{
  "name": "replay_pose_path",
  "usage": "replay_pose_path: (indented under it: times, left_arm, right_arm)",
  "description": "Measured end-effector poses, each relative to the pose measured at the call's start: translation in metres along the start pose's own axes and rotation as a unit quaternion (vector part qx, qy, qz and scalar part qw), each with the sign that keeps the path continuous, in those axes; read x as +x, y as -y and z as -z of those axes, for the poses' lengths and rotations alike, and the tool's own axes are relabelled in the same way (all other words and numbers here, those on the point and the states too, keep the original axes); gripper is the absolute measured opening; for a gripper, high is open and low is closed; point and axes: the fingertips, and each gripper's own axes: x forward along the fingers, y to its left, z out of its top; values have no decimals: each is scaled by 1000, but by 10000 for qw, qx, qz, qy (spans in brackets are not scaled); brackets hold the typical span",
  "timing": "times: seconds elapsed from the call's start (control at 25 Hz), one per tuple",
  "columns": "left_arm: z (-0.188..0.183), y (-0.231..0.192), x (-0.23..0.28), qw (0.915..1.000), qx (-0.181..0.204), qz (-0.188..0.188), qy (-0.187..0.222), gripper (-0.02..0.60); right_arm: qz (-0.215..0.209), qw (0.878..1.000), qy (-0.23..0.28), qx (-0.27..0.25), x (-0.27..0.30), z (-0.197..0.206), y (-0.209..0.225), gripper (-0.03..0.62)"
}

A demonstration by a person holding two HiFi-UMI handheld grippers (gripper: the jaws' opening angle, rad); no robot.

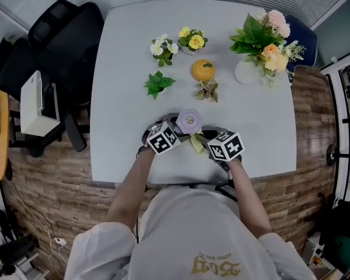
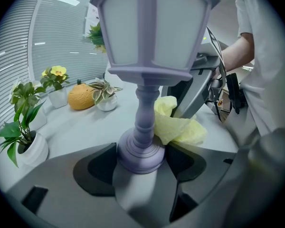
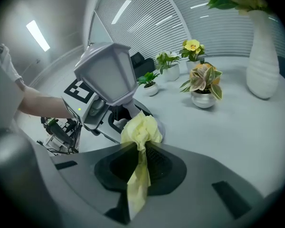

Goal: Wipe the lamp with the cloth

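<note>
The left gripper (image 2: pixel 141 158) has its jaws closed on the round foot of the small lilac lantern-shaped plastic lamp (image 2: pixel 142 80), which stands upright on the pale grey tabletop (image 1: pixel 122 69) near the front edge, just in front of the person. The right gripper (image 3: pixel 140 151) is clamped on a crumpled pale yellow cloth (image 3: pixel 141 129), whose bunched head sticks out past the jaws while a tail hangs back between them. The wad sits low beside the lamp's stem, touching or almost touching it, so the wiping looks to be at the base end. To do this well, the left grip should stay firm and low so the lamp cannot tip or twist, while the right drags the soft head of the cloth along the stem and up onto the lantern panels with light sideways pressure. Only cloth should meet the plastic, not the hard jaw tips. The tall, top-heavy head likely makes the lamp easy to lever over, so strokes are safest directed towards the holding gripper. Counted: one lamp, one cloth and two grippers. Further back on the table stand four small potted plants (image 1: pixel 158 83), one round orange ornament (image 1: pixel 203 69) and one white vase of flowers (image 1: pixel 245 72), all well clear of the work.
</note>
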Motion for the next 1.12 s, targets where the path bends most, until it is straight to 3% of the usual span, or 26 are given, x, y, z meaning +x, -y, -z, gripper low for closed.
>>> replay_pose_path:
  times: [0.24,0.52,0.72,0.84,0.92,0.96,1.12]
  left_arm:
    - [2,-1,-3,9995,-211,-208,78,327]
    - [-5,4,-26,9904,-1081,-551,665,327]
    - [-18,11,-58,9747,-1612,-890,1271,325]
    - [-28,14,-82,9586,-1948,-1121,1746,319]
    - [-33,17,-99,9480,-2062,-1326,2030,265]
    - [-34,20,-108,9433,-2080,-1435,2154,205]
    - [-43,31,-138,9258,-2116,-1754,2593,106]
  right_arm:
    - [403,9989,220,-59,-13,0,-1,46]
    - [825,9940,702,126,-38,-3,-1,47]
    - [1039,9879,1117,270,-58,-6,-9,48]
    - [1119,9836,1376,343,-72,-9,-18,48]
    - [1157,9804,1545,392,-80,-11,-24,48]
    - [1175,9789,1620,413,-84,-11,-27,46]
    - [1325,9717,1906,442,-100,-12,-37,47]
